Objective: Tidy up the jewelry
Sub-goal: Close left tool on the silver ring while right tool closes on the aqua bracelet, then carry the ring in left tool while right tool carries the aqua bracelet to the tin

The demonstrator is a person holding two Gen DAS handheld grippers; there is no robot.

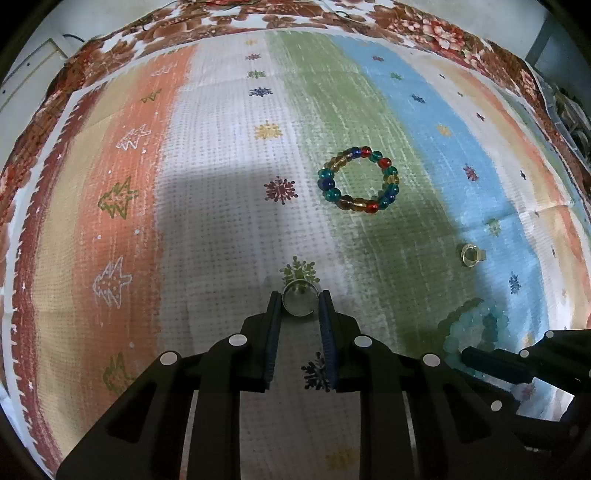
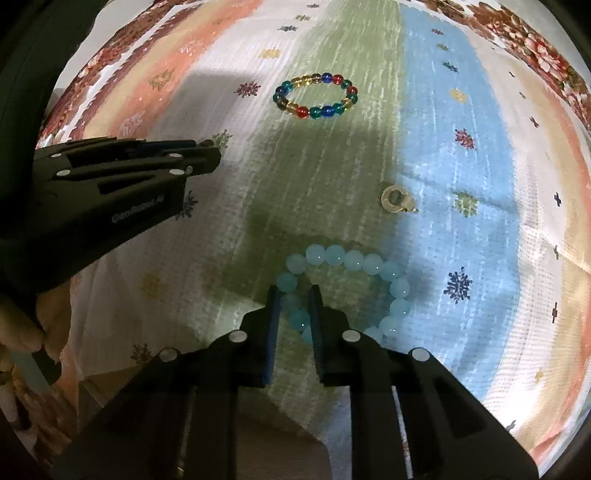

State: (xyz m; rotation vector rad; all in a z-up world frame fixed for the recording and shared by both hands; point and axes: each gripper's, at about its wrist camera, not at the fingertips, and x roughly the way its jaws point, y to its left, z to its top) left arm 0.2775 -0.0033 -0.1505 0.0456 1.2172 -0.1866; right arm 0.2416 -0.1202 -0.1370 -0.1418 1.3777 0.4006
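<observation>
My left gripper (image 1: 300,300) is shut on a silver ring (image 1: 300,302), held between its fingertips just above the striped cloth (image 1: 221,221). My right gripper (image 2: 294,295) is shut on the near left part of a pale blue bead bracelet (image 2: 354,260), which lies on the cloth; it also shows in the left wrist view (image 1: 476,321). A multicoloured bead bracelet (image 1: 358,179) lies further out on the green stripe, also seen in the right wrist view (image 2: 315,95). A small gold ring (image 1: 470,254) lies on the blue stripe, also in the right wrist view (image 2: 395,199).
The striped cloth with snowflake and tree prints covers a floral bedspread (image 1: 443,29). The left gripper body (image 2: 122,173) reaches in from the left of the right wrist view. The cloth's near edge (image 2: 258,402) lies just under my right gripper.
</observation>
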